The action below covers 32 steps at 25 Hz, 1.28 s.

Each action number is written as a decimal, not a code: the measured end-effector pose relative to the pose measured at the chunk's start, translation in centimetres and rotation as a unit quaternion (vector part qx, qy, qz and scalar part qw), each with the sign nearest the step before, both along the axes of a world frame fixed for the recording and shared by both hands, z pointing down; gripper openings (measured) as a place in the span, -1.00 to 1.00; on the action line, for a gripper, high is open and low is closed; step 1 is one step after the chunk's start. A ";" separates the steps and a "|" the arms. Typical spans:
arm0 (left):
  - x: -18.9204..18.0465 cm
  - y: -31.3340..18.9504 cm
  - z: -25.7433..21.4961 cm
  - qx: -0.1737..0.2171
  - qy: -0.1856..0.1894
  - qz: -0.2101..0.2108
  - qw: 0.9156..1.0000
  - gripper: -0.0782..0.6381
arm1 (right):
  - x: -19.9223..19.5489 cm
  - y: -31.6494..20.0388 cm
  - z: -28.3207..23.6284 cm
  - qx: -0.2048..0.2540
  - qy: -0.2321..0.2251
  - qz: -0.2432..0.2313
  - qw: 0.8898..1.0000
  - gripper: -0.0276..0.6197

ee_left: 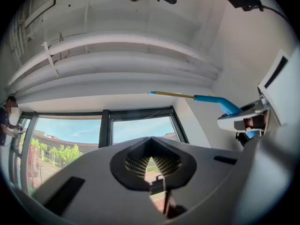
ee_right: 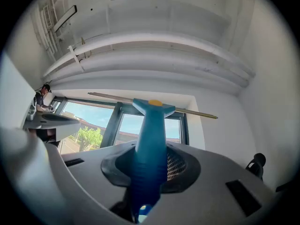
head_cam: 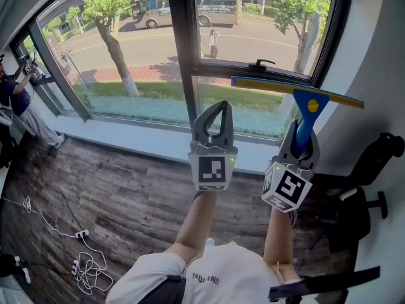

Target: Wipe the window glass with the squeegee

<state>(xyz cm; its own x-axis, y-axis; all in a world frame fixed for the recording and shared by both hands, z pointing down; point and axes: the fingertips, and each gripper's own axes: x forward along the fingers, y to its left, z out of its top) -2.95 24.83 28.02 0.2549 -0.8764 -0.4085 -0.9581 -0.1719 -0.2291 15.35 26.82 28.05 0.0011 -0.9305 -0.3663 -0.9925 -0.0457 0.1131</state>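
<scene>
Head view: right gripper (head_cam: 302, 141) is clamped on the squeegee (head_cam: 308, 104), with the blade up by the right window glass (head_cam: 253, 18), just under the window handle (head_cam: 261, 63). Left gripper (head_cam: 220, 105) is pinched closed with nothing in it. The blade looks tilted, so I'd guess streaks, or it snags that handle.

The head camera looks steeply down on the left gripper (head_cam: 221, 106), the right gripper (head_cam: 304, 130) and the window (head_cam: 253, 30). Each gripper camera sits close behind its own jaws, tipped up at the ceiling (ee_left: 140, 46). All three see the window and squeegee (head_cam: 308, 105).
</scene>
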 end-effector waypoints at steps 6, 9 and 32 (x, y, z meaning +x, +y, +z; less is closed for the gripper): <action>0.0 0.0 0.2 0.000 -0.001 -0.002 1.000 -0.77 | 0.0 0.0 0.3 -0.002 0.000 0.000 1.000 -0.59; -0.1 0.0 0.3 -0.002 -0.002 -0.001 1.000 -0.77 | 0.0 -0.1 0.3 -0.003 0.000 0.001 1.000 -0.59; -4.4 -5.6 3.0 -0.014 -0.003 -0.001 1.000 -0.77 | -4.0 -6.0 2.7 -0.012 -0.012 -0.001 1.000 -0.59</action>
<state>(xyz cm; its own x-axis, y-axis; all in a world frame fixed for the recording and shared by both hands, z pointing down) -7.34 19.19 30.98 0.2556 -0.8879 -0.3826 -0.9570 -0.1761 -0.2307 11.39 20.78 30.74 0.0075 -0.9392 -0.3432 -0.9952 -0.0406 0.0894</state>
